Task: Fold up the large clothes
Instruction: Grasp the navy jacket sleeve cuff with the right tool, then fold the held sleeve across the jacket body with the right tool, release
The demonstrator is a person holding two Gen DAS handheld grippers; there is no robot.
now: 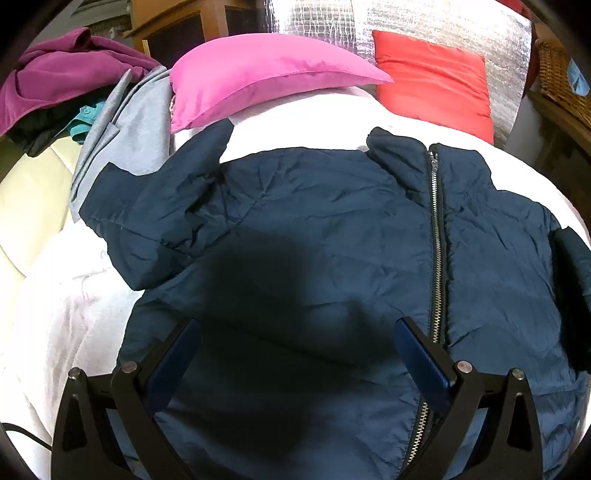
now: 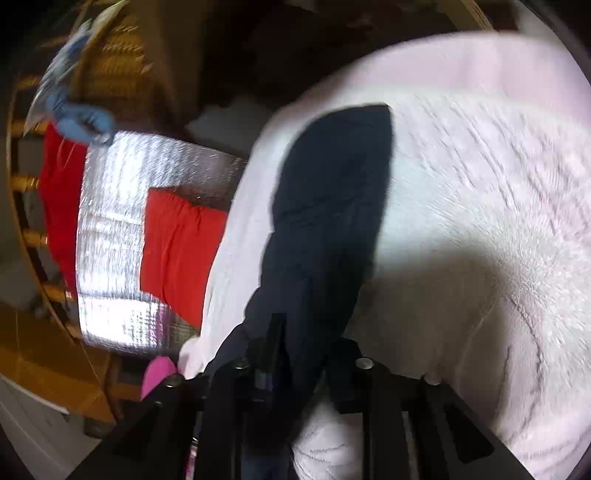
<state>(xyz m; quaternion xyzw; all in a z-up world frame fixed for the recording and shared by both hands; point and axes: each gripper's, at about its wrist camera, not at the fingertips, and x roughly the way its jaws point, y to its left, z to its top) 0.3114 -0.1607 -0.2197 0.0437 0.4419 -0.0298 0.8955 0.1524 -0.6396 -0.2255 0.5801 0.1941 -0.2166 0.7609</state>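
My left claw (image 1: pixel 295 354) hangs tilted steeply down over the lower front of the jacket (image 1: pixel 332 229), its two blue-padded fingers (image 1: pixel 421 358) spread wide with nothing between them, casting a dark shadow on the cloth. My right claw (image 2: pixel 291 354) is pinched nearly closed on the jacket's sleeve (image 2: pixel 332 206); the view is blurred, but the dark cloth runs from between the black fingers toward twelve o'clock.

The jacket is navy, thin and crinkled like nylon, lying front up and spread flat on the bed (image 1: pixel 66 302). A metal zipper (image 1: pixel 437 251) runs down it at about one o'clock from my left claw, closed up to the stand-up collar. The bed cover is white and fluffy, with a faint pink tint.

Farther off, at twelve o'clock, a smooth pink pillow (image 1: pixel 266 74) lies beyond the collar, and a red pillow (image 1: pixel 436 81) at one o'clock leans on a quilted silver sheet (image 1: pixel 424 18). At ten o'clock a grey garment (image 1: pixel 122 136) lies beside a crumpled purple one (image 1: pixel 66 70). A woven basket (image 1: pixel 561 77) sits at two o'clock.
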